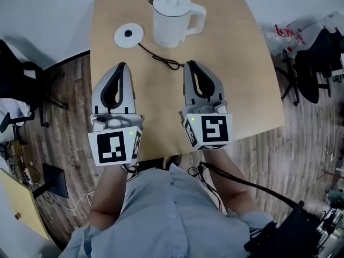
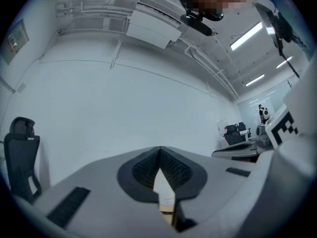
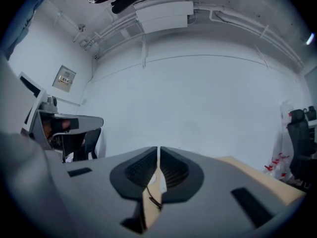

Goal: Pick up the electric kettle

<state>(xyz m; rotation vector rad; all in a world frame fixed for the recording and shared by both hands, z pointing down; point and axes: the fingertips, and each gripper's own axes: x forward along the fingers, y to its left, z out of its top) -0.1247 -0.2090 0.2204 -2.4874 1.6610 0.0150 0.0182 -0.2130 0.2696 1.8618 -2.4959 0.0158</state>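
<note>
A white electric kettle stands upright at the far middle of the wooden table, its handle to the right. Its round white base lies to its left, and a black cord runs from the base across the table. My left gripper hovers over the table's left part, jaws together and empty. My right gripper is beside it, tips close to the cord's loop, jaws shut with nothing between them. Both point level toward a white wall, and their tips meet in the gripper views.
A black office chair stands left of the table and another chair with bags at the right. Cables and a box lie on the wooden floor near me. The kettle sits well beyond both grippers.
</note>
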